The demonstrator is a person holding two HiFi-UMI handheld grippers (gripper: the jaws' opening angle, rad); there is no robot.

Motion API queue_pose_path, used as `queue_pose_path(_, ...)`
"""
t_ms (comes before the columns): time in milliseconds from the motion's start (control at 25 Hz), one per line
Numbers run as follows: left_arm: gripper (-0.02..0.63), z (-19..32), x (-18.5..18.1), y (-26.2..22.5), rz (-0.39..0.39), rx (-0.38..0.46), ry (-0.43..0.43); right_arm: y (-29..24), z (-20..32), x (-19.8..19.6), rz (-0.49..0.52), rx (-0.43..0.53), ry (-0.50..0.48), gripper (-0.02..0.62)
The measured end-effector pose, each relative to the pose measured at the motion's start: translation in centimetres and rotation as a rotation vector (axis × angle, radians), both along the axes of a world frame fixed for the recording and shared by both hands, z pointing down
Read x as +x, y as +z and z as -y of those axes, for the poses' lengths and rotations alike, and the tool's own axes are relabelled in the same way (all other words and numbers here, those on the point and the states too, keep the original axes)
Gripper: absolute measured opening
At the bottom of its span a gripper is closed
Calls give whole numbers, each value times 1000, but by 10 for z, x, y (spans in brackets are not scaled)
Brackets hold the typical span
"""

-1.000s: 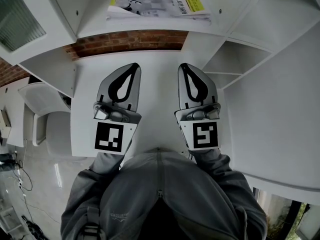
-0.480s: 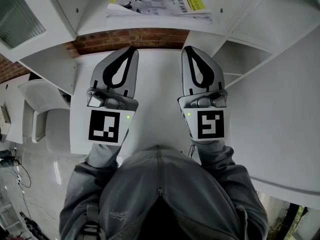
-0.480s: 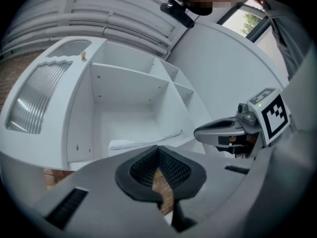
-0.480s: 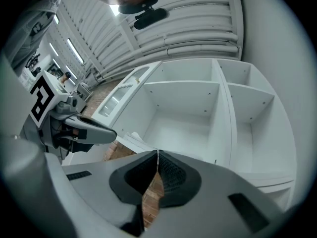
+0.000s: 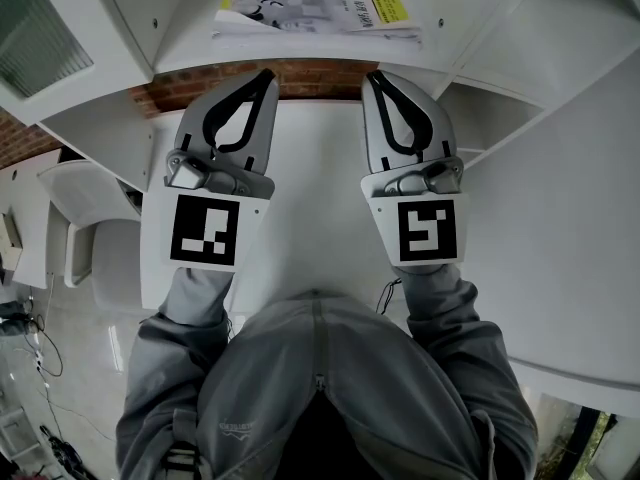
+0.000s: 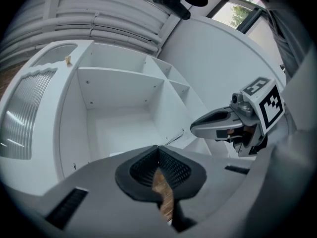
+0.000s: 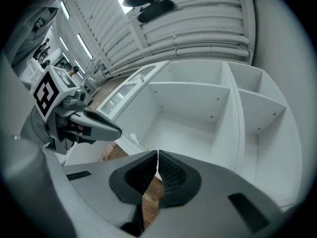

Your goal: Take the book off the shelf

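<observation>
The book lies flat, cover up, on a board of the white shelf at the top of the head view. It is ahead of both grippers and apart from them; neither touches it. Both tips fall within its width.

The left gripper has its jaws closed together with nothing between them. The right gripper is the same, its jaws meeting and empty. The two are held side by side, roughly parallel, tips toward the shelf and pointing slightly above level. Each marker cube faces the head camera. Grey sleeves run back from the cubes to the body.

The book cover has yellow bands at both ends and a grey-and-white picture between them. The shelf is smooth white board, divided into open rectangular compartments. A strip of red brick shows under the book's board. The jaws are grey, with black ribbed pads.
</observation>
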State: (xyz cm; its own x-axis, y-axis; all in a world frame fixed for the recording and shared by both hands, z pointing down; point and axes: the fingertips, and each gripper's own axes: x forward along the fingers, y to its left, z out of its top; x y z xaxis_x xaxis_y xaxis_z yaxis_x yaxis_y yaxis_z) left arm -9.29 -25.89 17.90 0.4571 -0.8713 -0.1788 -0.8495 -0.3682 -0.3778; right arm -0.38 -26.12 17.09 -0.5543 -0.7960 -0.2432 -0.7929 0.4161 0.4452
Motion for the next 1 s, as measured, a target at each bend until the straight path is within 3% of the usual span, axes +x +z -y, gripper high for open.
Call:
queue_pose_path(360, 8, 13, 1, -6, 97, 1, 7, -4, 14, -3, -108, 18, 1, 29)
queue_pose_path(560, 12, 19, -3, -8, 130, 10, -4, -2, 22, -8, -222, 33, 3, 29)
queue_pose_path(680, 52, 22, -3, -11, 152, 16, 1, 1, 27, -12, -298, 26, -3, 35)
queue_pose_path(840, 96, 27, -1, -15, 217, 20, -1, 7, 35, -14, -379, 9, -21, 132)
queue_pose_path(1000, 149, 34, 1, -11, 276, -5, 5, 12, 41, -17, -465, -11, -45, 189)
